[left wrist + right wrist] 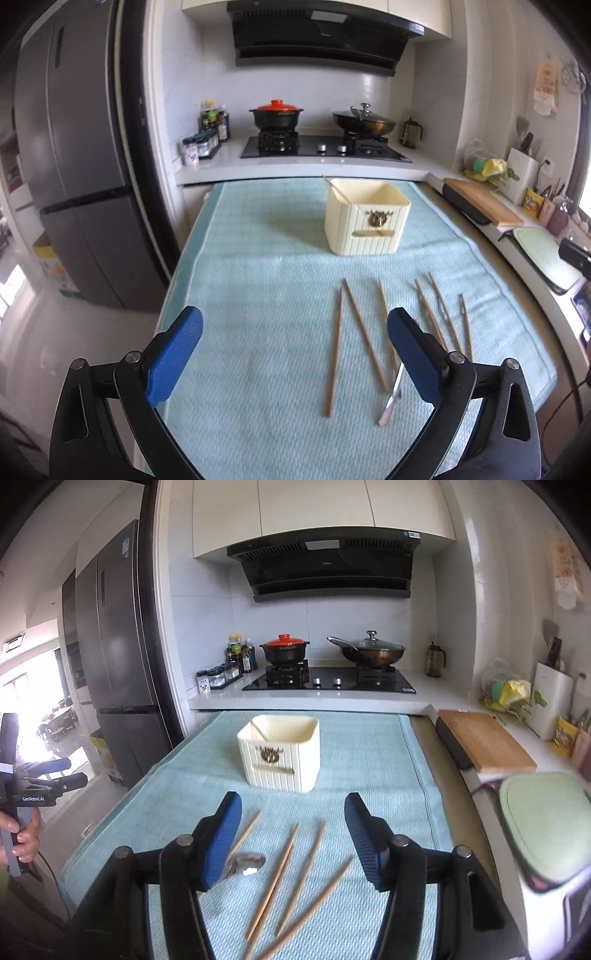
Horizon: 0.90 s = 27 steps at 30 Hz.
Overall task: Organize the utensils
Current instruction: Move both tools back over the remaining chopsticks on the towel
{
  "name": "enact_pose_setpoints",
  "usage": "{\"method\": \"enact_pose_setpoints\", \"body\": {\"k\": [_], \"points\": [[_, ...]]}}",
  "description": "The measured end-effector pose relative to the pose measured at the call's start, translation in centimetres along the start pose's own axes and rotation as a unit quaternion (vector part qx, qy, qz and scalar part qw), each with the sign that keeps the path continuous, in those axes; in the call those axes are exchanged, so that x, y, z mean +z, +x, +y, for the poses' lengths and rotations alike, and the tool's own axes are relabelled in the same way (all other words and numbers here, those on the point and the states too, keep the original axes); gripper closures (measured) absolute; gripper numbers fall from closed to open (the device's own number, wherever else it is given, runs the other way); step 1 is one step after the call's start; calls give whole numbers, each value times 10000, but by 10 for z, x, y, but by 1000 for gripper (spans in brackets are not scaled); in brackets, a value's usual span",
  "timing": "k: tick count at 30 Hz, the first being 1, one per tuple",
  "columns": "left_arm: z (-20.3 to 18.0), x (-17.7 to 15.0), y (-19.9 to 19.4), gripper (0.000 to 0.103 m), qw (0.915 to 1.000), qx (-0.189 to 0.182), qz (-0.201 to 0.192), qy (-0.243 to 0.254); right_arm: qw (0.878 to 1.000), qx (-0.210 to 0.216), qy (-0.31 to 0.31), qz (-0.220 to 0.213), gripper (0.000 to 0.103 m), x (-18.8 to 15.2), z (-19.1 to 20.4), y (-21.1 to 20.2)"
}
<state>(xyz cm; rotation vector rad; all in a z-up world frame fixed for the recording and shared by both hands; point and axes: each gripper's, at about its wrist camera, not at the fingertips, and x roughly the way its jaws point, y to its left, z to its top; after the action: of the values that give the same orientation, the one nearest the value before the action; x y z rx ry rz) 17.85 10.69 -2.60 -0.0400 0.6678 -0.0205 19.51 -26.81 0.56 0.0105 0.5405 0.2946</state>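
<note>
Toward the far edge of the table [229,369], which is being covered by a pale blue cloth [369,746], a cream utensil holder [365,225] is being seen standing upright, with one chopstick [337,191] leaning inside it against the rim. Nearer the front edge, several wooden chopsticks [334,347] are being seen lying loose on the cloth, well apart from the holder, and a metal spoon [245,862] is lying among them, bowl toward the far edge in the right wrist view.

The left gripper [295,325] is being held spread wide above the cloth, nothing between its blue pads [177,354]; its right pad is being seen in front of one chopstick, and whether they touch cannot be told. The right gripper [293,819] is being held released too, jaws apart and empty, with the chopsticks and spoon lying beneath and between them in its view. At the left edge of that view, a hand [22,830] is being seen gripping the left gripper's handle.

Beyond the table, a stove [328,679] is being seen carrying a red-lidded pot [284,650] and a wok [373,651].
</note>
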Motion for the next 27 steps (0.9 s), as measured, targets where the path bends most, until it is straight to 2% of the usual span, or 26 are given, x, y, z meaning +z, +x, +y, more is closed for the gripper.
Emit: {"method": "enact_pose_setpoints", "body": {"k": [4, 8, 11, 14, 17, 19, 22, 27], "points": [[12, -46, -18, 3, 9981, -212, 96, -571, 9991, -146, 340, 211, 44, -52, 7, -26], [13, -67, -23, 3, 9965, -212, 126, -800, 9986, -303, 232, 377, 44, -74, 8, -40], [9, -72, -15, 3, 9969, -133, 233, -734, 9980, -470, 66, 426, 44, -81, 9, -42], [7, -73, -7, 3, 9969, -61, 284, -737, 9979, -476, 157, 399, 44, -82, 5, -40], [6, -76, -2, 3, 9953, -175, 337, -886, 9982, -323, 375, 341, 44, -83, 1, -39], [3, -79, -1, 3, 9952, -253, 342, -885, 9978, -78, 585, 306, 44, -86, -5, -45], [-5, -82, 2, 3, 9954, -316, 339, -841, 9966, 59, 810, 169, 44, -85, -16, -62], [-18, -84, 10, 3, 9939, -592, 525, -774, 9960, -304, 825, -134, 44, -86, -36, -105]]}}
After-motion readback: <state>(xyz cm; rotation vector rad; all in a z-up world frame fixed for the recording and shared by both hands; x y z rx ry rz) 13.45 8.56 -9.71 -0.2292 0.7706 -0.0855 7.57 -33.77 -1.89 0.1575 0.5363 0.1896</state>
